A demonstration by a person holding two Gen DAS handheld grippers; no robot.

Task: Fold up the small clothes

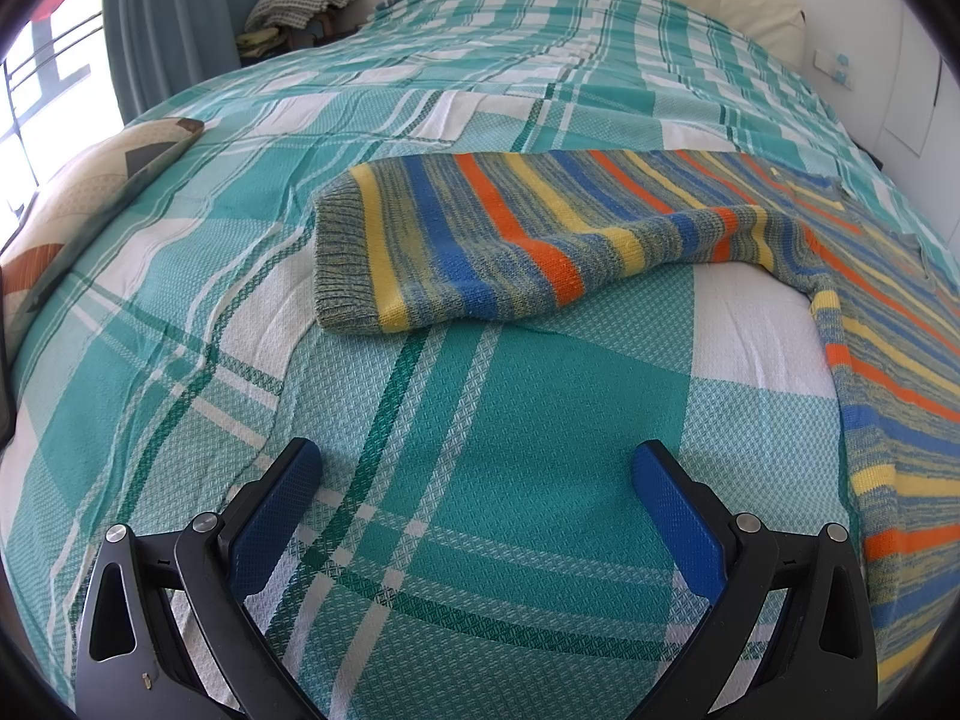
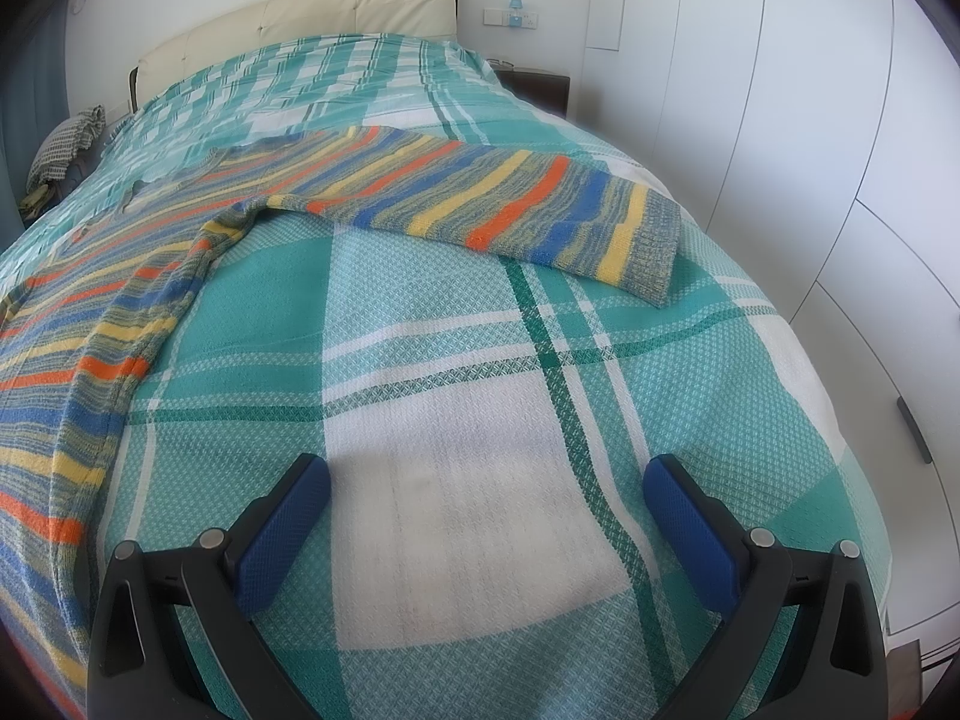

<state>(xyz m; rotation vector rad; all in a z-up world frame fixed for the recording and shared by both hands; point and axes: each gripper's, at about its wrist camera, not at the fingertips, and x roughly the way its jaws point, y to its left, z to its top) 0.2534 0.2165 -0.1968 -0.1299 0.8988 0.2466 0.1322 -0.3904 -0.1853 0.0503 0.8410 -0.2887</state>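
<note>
Checked bedspread carries striped sweater; pillow beside it.

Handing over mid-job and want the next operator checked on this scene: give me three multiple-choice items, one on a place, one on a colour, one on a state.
1. Where does the striped sweater lie?
A. Spread on the plaid bedspread
B. Hung on the wardrobe door
C. Piled on the floor

2. What colour is the ribbed cuff at the end of the sleeve nearest the right gripper?
A. Solid orange
B. Mottled grey-green
C. Plain white

3. How do the left gripper and the right gripper stand?
A. Both shut on the sweater
B. Left shut on a sleeve, right open
C. Both open, holding nothing

Key: 1 A, the sweater lies flat on the bedspread with sleeves out to the sides; 2 B, the ribbed band past the last yellow stripe is grey-green; 3 C, each view shows only bedspread between widely parted blue pads.
</note>
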